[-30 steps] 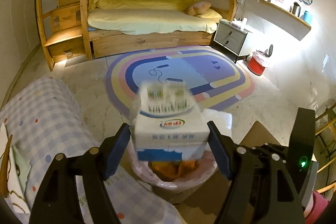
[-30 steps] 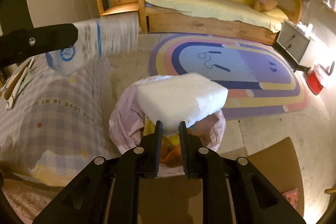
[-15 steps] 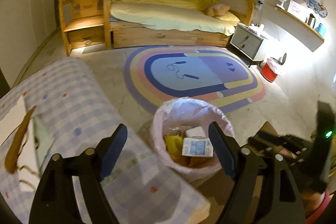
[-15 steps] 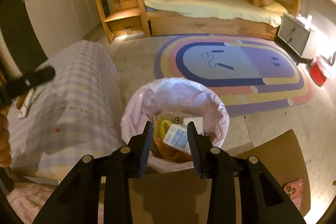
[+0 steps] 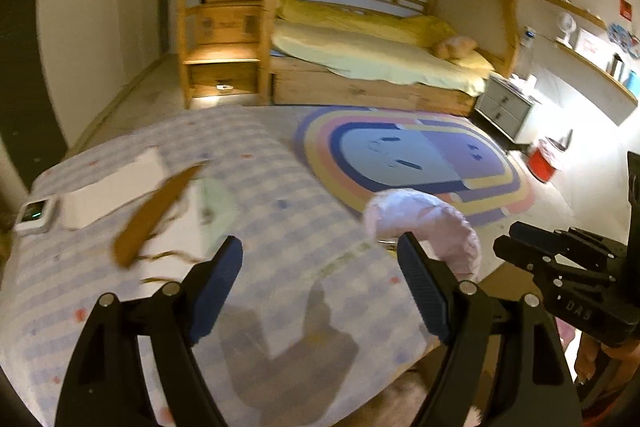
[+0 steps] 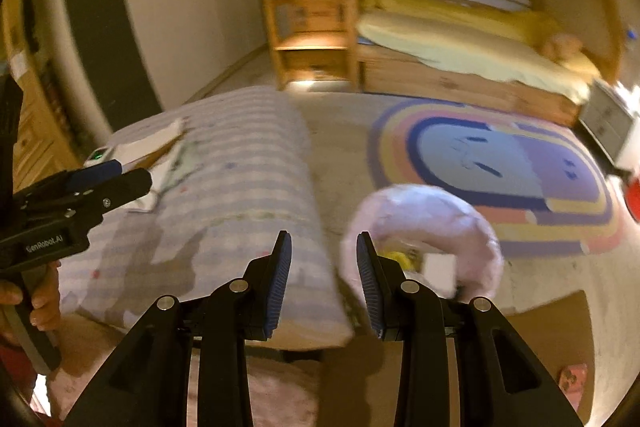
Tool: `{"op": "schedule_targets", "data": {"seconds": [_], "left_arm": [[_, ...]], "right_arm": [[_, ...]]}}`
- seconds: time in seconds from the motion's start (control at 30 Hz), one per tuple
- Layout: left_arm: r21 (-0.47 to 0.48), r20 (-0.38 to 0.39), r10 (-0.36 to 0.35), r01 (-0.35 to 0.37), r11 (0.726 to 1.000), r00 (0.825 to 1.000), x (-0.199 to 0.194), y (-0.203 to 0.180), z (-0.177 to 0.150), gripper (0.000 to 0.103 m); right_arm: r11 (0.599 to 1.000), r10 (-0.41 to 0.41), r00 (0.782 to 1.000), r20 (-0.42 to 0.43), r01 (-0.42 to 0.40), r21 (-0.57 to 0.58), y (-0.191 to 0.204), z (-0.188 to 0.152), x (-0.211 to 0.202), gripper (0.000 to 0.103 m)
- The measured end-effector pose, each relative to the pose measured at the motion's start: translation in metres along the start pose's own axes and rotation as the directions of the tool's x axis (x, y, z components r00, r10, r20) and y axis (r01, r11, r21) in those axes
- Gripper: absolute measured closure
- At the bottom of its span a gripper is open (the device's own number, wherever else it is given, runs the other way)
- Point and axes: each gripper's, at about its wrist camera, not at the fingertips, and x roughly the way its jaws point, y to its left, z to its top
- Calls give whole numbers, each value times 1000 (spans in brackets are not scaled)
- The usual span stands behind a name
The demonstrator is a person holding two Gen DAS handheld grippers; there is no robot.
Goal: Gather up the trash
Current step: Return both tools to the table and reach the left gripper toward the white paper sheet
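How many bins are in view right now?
2: a pink-lined trash bin beside the checked tablecloth, and a small red bin by the far wall. Others may be hidden.

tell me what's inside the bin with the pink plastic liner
In the pink-lined bin, the right wrist view shows something yellow and a white boxy piece. The liner's rim and motion blur hide anything deeper.

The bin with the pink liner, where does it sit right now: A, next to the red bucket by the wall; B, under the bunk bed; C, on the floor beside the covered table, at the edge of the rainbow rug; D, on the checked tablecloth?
C: the bin with the pink liner stands on the floor just past the checked tablecloth, with the rainbow rug right behind it.
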Motion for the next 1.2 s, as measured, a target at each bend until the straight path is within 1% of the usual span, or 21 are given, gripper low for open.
{"op": "schedule_targets", "data": {"seconds": [0.13, 0.27, 0.37, 0.43, 0.57, 0.63, 0.7, 0.77, 0.83, 0.93, 1.0, 1.03, 1.17, 1.2], "left_arm": [[-35, 29, 85, -84, 996, 996, -22, 39, -7, 26], [-83, 33, 158, -155, 984, 987, -36, 87, -11, 26], [-132, 21, 213, -208, 969, 977, -37, 127, -14, 26], [-175, 10, 255, -249, 952, 967, -35, 157, -15, 26], [-249, -17, 295, -290, 924, 955, -25, 205, -16, 35], [-276, -37, 300, -298, 914, 953, -16, 222, -15, 41], [-303, -57, 295, -298, 905, 954, -2, 236, -12, 46], [-324, -81, 280, -291, 900, 956, 13, 247, -9, 51], [-334, -104, 263, -283, 899, 959, 27, 254, -6, 52], [-345, -150, 260, -297, 890, 954, 49, 264, 0, 56], [-365, -176, 251, -299, 882, 952, 61, 275, 3, 63], [-371, -187, 249, -303, 878, 950, 65, 277, 5, 65], [-341, -194, 283, -335, 878, 939, 74, 279, 12, 74], [-332, -195, 288, -339, 880, 938, 74, 277, 12, 82]], "right_arm": [[996, 52, 999, 6, -51, -74, 44, 15, 9, 67], [986, 89, 996, 3, -88, -143, 87, 31, 22, 67], [978, 108, 994, 5, -106, -178, 110, 38, 30, 67], [971, 119, 993, 5, -115, -208, 130, 43, 38, 67], [962, 130, 991, -2, -127, -243, 155, 52, 61, 68], [960, 132, 991, -7, -130, -247, 162, 58, 73, 70], [959, 127, 992, -9, -126, -252, 169, 62, 85, 78], [960, 125, 992, -13, -124, -249, 173, 65, 96, 81], [961, 128, 992, -13, -128, -244, 174, 66, 101, 81], [962, 131, 991, -13, -130, -242, 172, 65, 106, 81], [962, 129, 992, -15, -128, -242, 172, 65, 108, 81], [962, 130, 991, -16, -130, -239, 170, 65, 109, 81], [965, 136, 990, -22, -138, -223, 164, 64, 106, 81], [965, 137, 990, -22, -138, -221, 163, 64, 106, 81]]}}
